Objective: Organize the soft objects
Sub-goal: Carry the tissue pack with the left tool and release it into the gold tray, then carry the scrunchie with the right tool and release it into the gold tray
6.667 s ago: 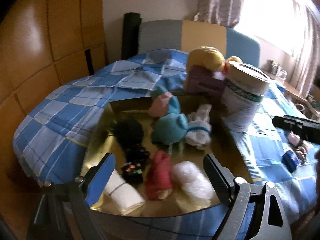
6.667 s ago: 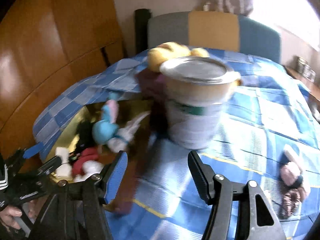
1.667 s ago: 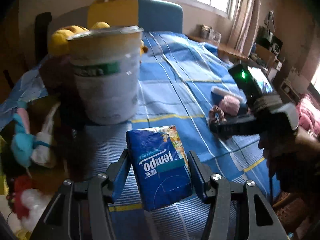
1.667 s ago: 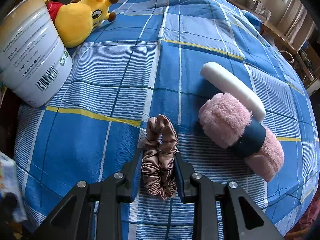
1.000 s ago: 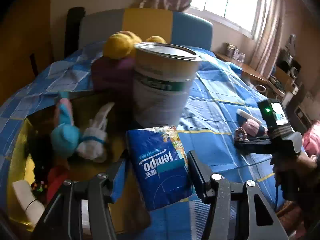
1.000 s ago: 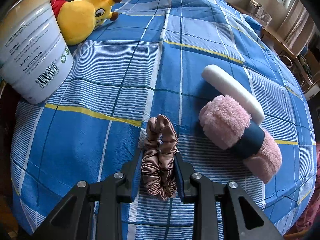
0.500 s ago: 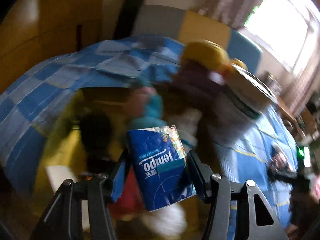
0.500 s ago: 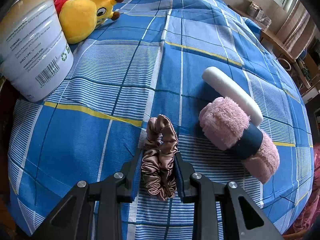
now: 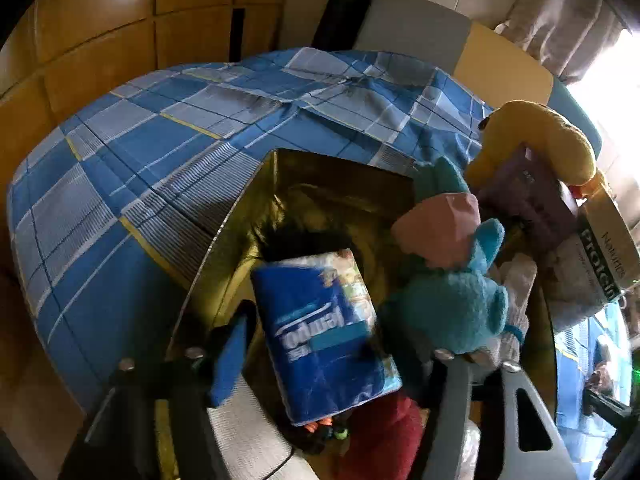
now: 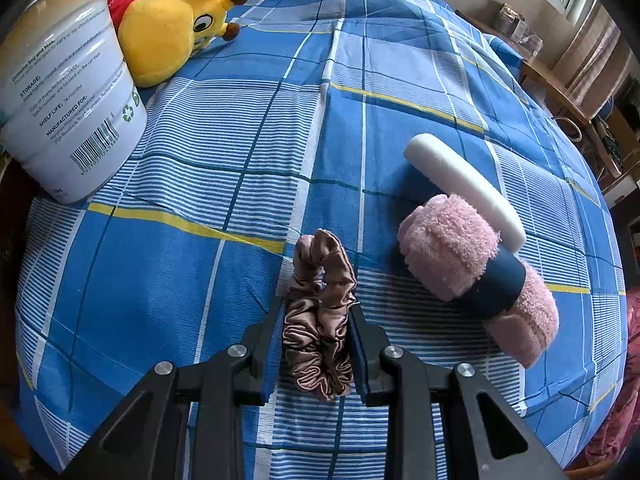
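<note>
Swinging across from the can side, my left hand-held gripper now hangs over the gold tray on the bed's blue checked bedspread, where a second ago it faced the can and the far side of the bed. Its jaws have just been opening, and the blue tissue pack sits loose between them, tilted, with a clear gap beside the left blue pad; whether the right finger touches it I cannot tell. Under the pack lie a white roll at the tray's near edge, a red soft piece and something black behind the pack. Just right of the pack lies the teal and pink plush, and beyond it a purple box, a yellow plush and the white can.

My right hand-held gripper has not moved: it is closed tight on the brown satin scrunchie, pinched upright between the pads on the bedspread. Near it to the right lies the pink rolled towel with a dark band, touching a white foam stick behind it.
</note>
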The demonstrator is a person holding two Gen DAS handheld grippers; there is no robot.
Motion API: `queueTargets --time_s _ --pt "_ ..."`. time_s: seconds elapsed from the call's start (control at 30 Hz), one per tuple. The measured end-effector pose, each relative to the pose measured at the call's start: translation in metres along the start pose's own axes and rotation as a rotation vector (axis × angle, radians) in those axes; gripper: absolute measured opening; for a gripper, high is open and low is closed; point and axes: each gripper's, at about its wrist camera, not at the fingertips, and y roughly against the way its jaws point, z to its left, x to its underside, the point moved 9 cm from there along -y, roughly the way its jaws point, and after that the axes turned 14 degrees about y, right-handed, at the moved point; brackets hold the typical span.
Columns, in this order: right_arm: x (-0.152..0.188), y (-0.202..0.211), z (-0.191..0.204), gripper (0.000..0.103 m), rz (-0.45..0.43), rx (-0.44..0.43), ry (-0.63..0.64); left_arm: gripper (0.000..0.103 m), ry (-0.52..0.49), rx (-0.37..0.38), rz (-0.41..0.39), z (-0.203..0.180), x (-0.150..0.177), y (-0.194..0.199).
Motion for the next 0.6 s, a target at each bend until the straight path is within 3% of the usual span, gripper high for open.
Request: queueTargets --time_s 0.13,0.4,0.6 --pt "0.000 0.000 0.000 0.029 0.000 0.000 0.000 0.081 -0.016 -0.013 -0.041 0.001 -0.002 0.006" --pt "0.000 0.000 0.000 0.029 0.000 0.001 0.001 0.082 -0.091 0.025 -0.136 -0.013 0.003 0.043" --pt "0.000 0.000 0.001 0.029 -0.001 -0.001 -0.001 0.082 -0.146 0.093 -0.157 -0.035 0.019 0.068"
